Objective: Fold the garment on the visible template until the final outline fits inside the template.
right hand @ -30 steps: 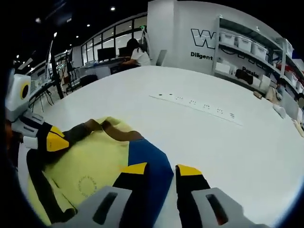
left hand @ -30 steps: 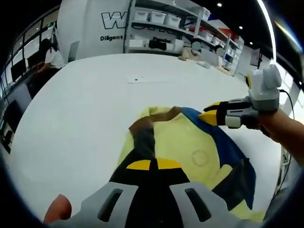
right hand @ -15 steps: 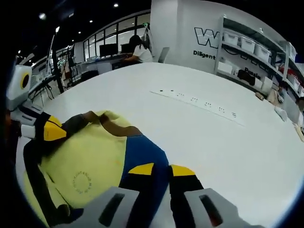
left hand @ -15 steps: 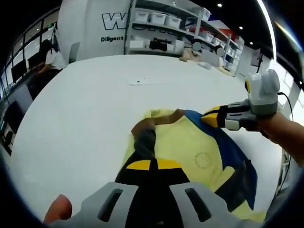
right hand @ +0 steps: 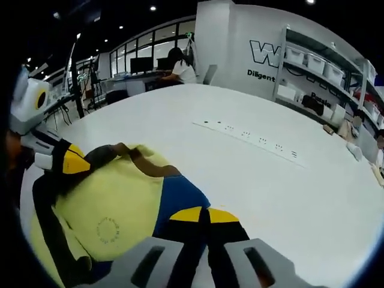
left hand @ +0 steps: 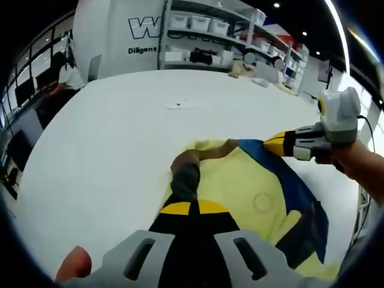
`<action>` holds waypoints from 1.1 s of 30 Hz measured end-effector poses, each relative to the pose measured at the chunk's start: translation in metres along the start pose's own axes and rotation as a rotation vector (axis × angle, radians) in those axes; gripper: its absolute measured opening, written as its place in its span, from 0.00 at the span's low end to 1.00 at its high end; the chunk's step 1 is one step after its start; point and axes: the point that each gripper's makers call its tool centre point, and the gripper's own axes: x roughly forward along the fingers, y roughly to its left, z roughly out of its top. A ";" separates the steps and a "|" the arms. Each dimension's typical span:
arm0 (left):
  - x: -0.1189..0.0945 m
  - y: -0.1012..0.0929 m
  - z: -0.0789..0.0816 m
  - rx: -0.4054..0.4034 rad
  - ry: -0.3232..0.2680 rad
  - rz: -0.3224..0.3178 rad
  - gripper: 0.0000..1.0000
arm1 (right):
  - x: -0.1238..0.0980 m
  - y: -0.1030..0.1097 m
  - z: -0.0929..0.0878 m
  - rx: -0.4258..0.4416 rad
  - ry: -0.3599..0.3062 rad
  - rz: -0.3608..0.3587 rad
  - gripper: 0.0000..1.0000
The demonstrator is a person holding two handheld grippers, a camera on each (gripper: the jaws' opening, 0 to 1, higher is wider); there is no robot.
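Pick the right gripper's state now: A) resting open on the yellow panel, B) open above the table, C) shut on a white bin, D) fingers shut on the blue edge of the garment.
D: in the right gripper view the right gripper has its yellow tips pressed together over the blue part of the garment, which lies on the white table.

The left grey two-jaw gripper with yellow tips [left hand: 191,208] is held low, its jaws closed together on dark fabric. The right grey two-jaw gripper with yellow tips [right hand: 204,215] is likewise seen with its jaws pressed together on blue fabric. It is carried by a bare forearm [left hand: 360,171] reaching in from the side.
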 end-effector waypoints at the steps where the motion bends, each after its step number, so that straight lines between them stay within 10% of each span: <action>1: -0.001 0.001 0.001 0.002 -0.001 0.002 0.00 | -0.001 0.000 0.001 0.000 -0.006 -0.002 0.00; 22: -0.004 0.054 0.038 0.055 -0.055 0.099 0.00 | -0.030 -0.032 0.025 -0.006 -0.105 -0.075 0.00; 33: -0.014 0.054 0.082 0.113 -0.172 0.122 0.00 | -0.058 -0.044 0.063 -0.085 -0.313 -0.117 0.00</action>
